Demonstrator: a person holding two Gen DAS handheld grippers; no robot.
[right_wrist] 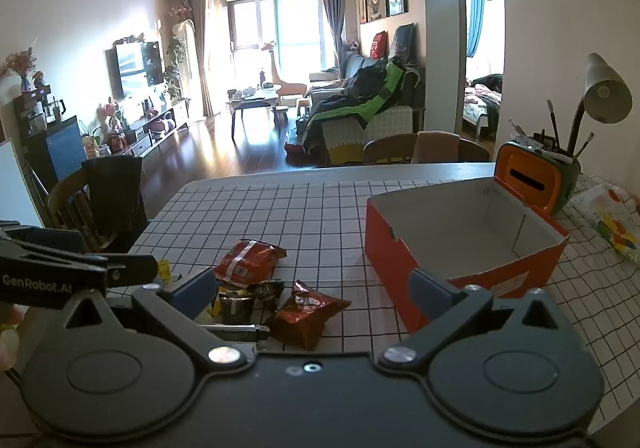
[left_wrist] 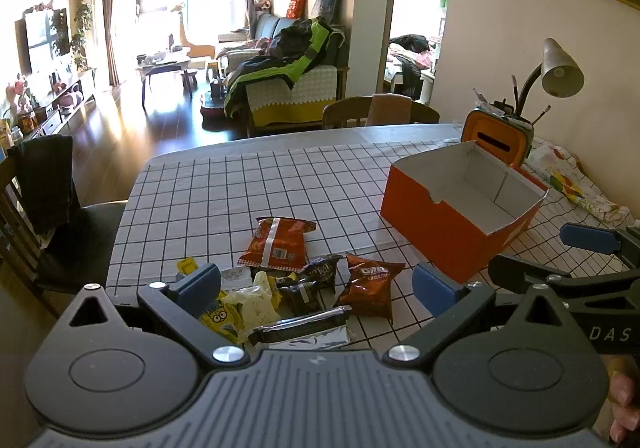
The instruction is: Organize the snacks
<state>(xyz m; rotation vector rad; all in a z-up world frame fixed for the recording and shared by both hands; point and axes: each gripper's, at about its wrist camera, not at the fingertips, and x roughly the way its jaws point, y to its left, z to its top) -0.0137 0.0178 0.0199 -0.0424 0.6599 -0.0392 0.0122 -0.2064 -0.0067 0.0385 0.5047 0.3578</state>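
Checked tablecloth (left_wrist: pixel 224 199): snack packets (left_wrist: pixel 296 288) are scattered beside empty orange box (left_wrist: pixel 448 232). Left gripper (left_wrist: pixel 316 284) and right gripper (right_wrist: pixel 312 288) are held apart, empty. One packet should be pinched squarely.

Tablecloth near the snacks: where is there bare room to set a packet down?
Free: the checked tablecloth beyond the red packet, and the strip between the Oreo packet and the orange box. The box's inside looks empty. Crowded: the near edge, where packets overlap.
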